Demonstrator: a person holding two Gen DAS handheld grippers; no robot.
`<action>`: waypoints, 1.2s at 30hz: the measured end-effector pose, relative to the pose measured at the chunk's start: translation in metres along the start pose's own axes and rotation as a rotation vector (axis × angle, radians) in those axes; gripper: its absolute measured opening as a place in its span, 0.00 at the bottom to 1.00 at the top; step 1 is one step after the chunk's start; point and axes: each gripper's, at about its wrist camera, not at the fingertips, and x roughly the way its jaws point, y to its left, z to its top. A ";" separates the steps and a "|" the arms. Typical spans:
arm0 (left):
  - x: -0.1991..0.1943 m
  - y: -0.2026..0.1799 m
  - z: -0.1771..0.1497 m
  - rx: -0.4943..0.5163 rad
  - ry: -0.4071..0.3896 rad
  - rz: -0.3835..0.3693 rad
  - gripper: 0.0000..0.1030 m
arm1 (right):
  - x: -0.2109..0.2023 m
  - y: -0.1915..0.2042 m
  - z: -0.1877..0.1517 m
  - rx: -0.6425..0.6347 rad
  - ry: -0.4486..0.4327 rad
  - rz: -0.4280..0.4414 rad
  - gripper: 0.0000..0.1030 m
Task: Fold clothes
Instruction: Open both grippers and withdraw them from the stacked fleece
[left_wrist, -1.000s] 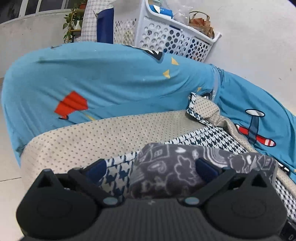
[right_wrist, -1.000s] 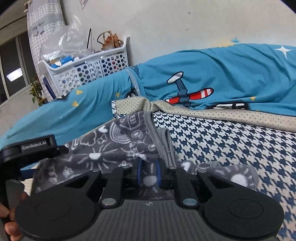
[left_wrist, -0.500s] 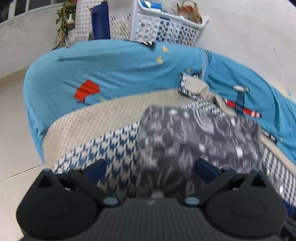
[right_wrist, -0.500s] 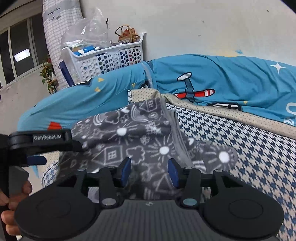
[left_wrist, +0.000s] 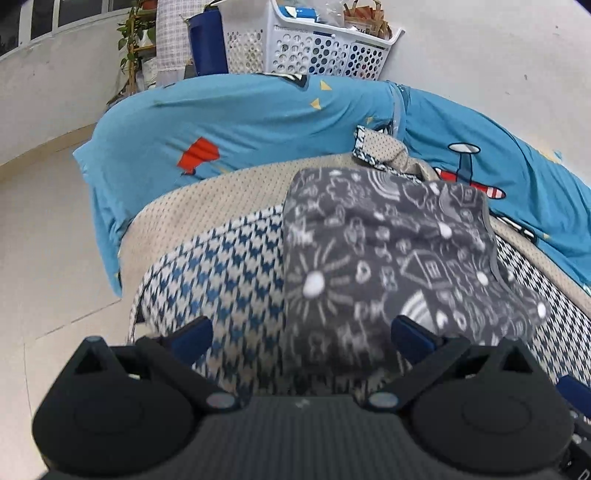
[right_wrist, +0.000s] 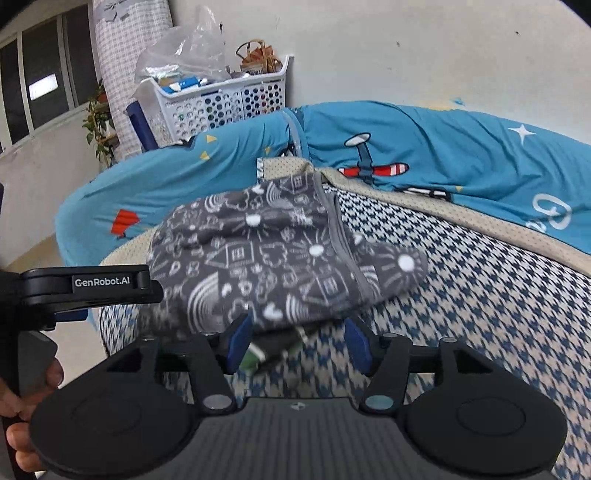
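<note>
A folded grey garment with white doodle print (left_wrist: 388, 258) lies on a blue-and-cream houndstooth blanket (left_wrist: 236, 273). It also shows in the right wrist view (right_wrist: 273, 258). My left gripper (left_wrist: 301, 336) is open and empty, just in front of the garment's near edge. My right gripper (right_wrist: 297, 338) is open and empty, at the garment's near right edge. A dark item with green (right_wrist: 273, 350) peeks out under the garment between the right fingers. The left gripper's body (right_wrist: 85, 284) shows at the left of the right wrist view.
The blanket lies on a bed with a blue cartoon airplane sheet (left_wrist: 258, 122). A white laundry basket (left_wrist: 317, 48) with items stands behind the bed by the wall. A beige dotted cloth (left_wrist: 207, 199) edges the blanket. The floor (left_wrist: 44, 221) lies to the left.
The right gripper let go of the grey garment and opened. Both grippers pulled back from the garment, which now lies folded on the blanket.
</note>
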 end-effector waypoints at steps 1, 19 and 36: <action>-0.002 0.000 -0.004 -0.002 0.005 0.003 1.00 | -0.004 -0.001 -0.002 -0.005 0.004 0.001 0.56; -0.018 -0.030 -0.034 0.060 0.026 0.040 1.00 | -0.059 -0.016 -0.035 -0.005 0.113 -0.001 0.75; -0.013 -0.052 -0.045 0.119 0.046 0.053 1.00 | -0.044 -0.040 -0.042 0.077 0.142 -0.043 0.77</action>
